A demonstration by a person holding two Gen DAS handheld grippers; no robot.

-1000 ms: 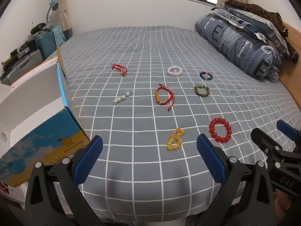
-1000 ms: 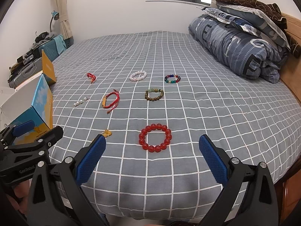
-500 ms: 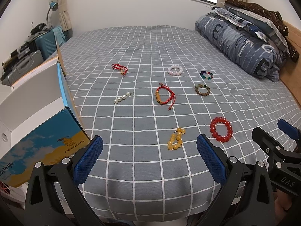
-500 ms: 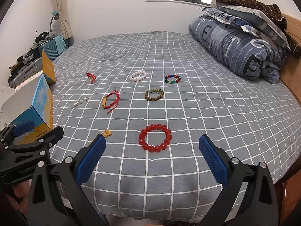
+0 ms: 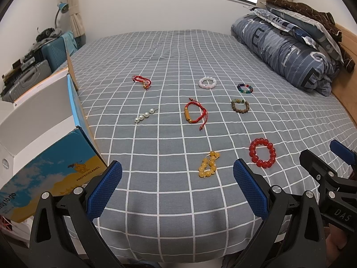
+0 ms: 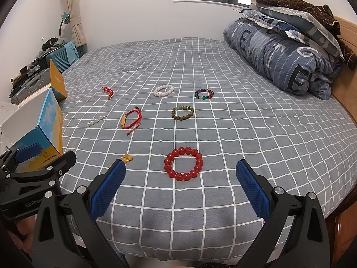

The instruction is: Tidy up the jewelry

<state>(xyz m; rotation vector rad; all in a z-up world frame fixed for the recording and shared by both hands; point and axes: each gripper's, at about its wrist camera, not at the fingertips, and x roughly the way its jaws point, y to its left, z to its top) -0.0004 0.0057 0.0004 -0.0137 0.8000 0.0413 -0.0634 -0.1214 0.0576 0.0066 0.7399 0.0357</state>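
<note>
Tongs [image 5: 177,186] [image 6: 180,185] level, spread wide — above bed [image 5: 178,210] edge

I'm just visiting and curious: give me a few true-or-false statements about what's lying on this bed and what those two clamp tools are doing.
1. The left gripper is clamped on the yellow bead bracelet. False: its fingers are spread and the bracelet lies on the bedsheet beyond them.
2. The red bead bracelet lies ahead of the right gripper, whose fingers are open. True.
3. The white bead bracelet sits inside the cardboard box. False: it lies on the bedsheet.
4. A folded quilt sits at the right side of the bed. True.
</note>
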